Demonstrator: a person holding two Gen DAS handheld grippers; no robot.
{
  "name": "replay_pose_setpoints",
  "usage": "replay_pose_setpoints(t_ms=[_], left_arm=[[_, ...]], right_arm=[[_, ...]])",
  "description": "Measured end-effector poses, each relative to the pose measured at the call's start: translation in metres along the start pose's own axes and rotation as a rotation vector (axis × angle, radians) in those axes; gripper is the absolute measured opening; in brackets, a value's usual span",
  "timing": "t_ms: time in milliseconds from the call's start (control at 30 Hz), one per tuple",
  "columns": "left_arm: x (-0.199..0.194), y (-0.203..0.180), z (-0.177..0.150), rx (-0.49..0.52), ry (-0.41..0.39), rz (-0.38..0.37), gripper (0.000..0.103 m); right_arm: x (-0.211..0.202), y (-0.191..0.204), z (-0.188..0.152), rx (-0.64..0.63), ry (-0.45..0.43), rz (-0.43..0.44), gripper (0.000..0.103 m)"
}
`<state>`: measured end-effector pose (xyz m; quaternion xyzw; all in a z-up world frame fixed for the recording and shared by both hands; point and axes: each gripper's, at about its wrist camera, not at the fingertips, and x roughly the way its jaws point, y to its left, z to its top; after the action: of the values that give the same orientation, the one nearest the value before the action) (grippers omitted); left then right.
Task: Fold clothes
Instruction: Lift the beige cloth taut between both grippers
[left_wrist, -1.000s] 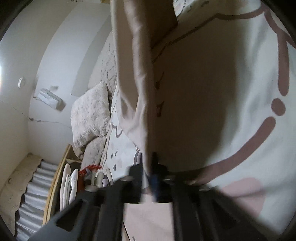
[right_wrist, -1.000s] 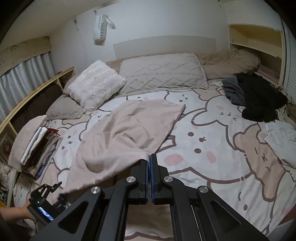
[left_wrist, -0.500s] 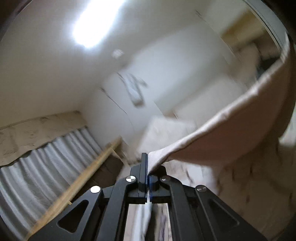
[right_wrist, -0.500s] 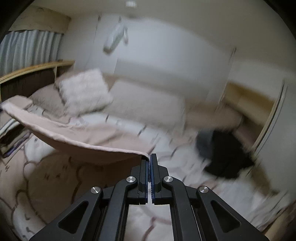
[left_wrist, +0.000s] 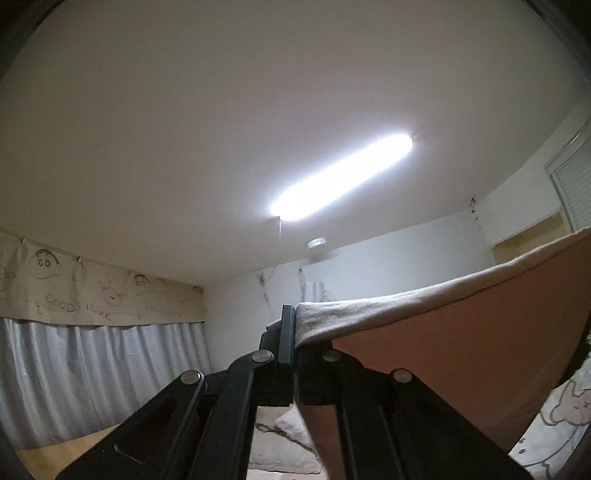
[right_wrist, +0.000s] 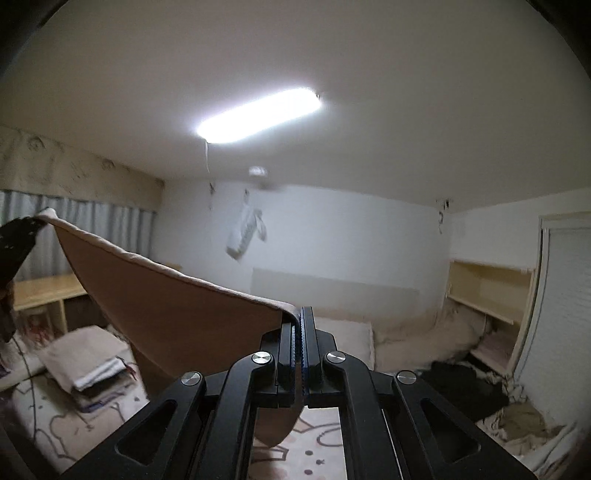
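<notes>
A beige-pink cloth (left_wrist: 461, 339) hangs in the air, stretched between both grippers. My left gripper (left_wrist: 293, 325) is shut on one corner of it, and the cloth runs off to the right and down in the left wrist view. My right gripper (right_wrist: 299, 332) is shut on the other corner, with the cloth (right_wrist: 166, 306) sloping up to the left. At the far left of the right wrist view the left gripper (right_wrist: 18, 236) holds the raised corner. Both cameras point up toward the ceiling.
Below lies the bed with a cartoon-print sheet (right_wrist: 314, 450). A stack of folded clothes (right_wrist: 92, 369) sits at the left, a black garment pile (right_wrist: 465, 387) at the right. Pillows (right_wrist: 347, 332), a wooden shelf (right_wrist: 487, 291), curtains (left_wrist: 92, 373) and a ceiling lamp (right_wrist: 258, 114) surround.
Both grippers have risen with the cloth, lifting it off the bed. The cameras tilted from the bed up toward the ceiling, and the cloth now hangs taut between them.
</notes>
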<state>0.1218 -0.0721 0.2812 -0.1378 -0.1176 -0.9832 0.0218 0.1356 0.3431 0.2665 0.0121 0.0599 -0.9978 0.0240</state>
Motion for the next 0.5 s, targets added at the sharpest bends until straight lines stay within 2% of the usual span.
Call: replay_pose_setpoints(t_ms=[100, 200, 300, 500], left_arm=[[0.001, -0.006, -0.002, 0.027, 0.016, -0.013, 0.002], [0.011, -0.016, -0.01, 0.064, 0.05, -0.02, 0.002], [0.027, -0.027, -0.022, 0.101, 0.096, -0.03, 0.002], [0.123, -0.075, -0.099, 0.259, 0.295, -0.049, 0.002]], right_arm=[[-0.021, -0.001, 0.006, -0.025, -0.019, -0.008, 0.002], [-0.019, 0.0, 0.01, -0.069, -0.009, -0.038, 0.002], [0.015, 0.003, 0.007, -0.109, 0.052, -0.066, 0.002], [0.126, 0.003, -0.022, -0.187, 0.237, -0.126, 0.002]])
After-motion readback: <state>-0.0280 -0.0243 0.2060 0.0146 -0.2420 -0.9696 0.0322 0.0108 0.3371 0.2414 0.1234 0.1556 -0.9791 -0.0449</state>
